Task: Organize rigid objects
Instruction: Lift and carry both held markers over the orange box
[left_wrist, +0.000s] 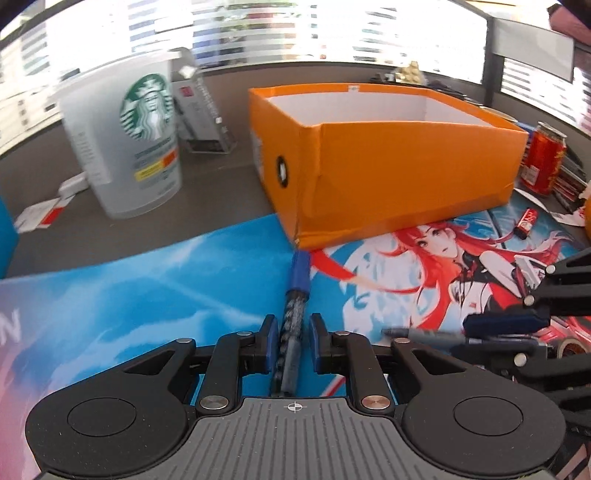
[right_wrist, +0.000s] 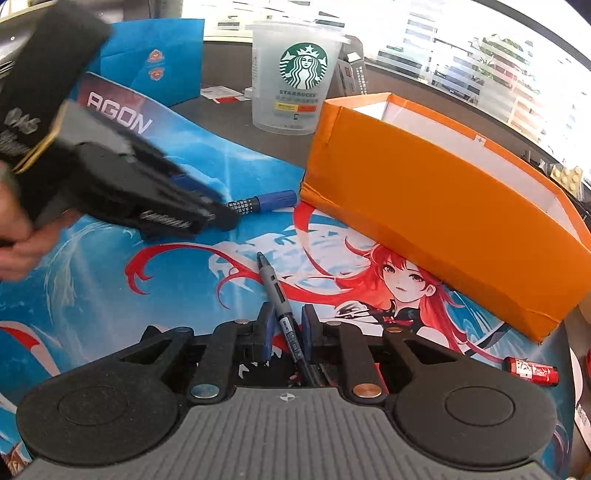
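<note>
A blue-capped marker (left_wrist: 295, 310) lies flat, cap pointing at the near corner of the open orange box (left_wrist: 388, 166). A grey pen (right_wrist: 279, 299) lies flat farther from that box. A small red battery (right_wrist: 532, 371) lies beside it.

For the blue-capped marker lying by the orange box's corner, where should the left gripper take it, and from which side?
Probably mid-barrel, on the patterned section of the blue-capped marker, coming along its length from the tail end. It lies flat on the desk mat, cap pointing at the orange box, so the barrel's long sides are free. The left gripper already straddles it there, jaws not visibly closed.
</note>
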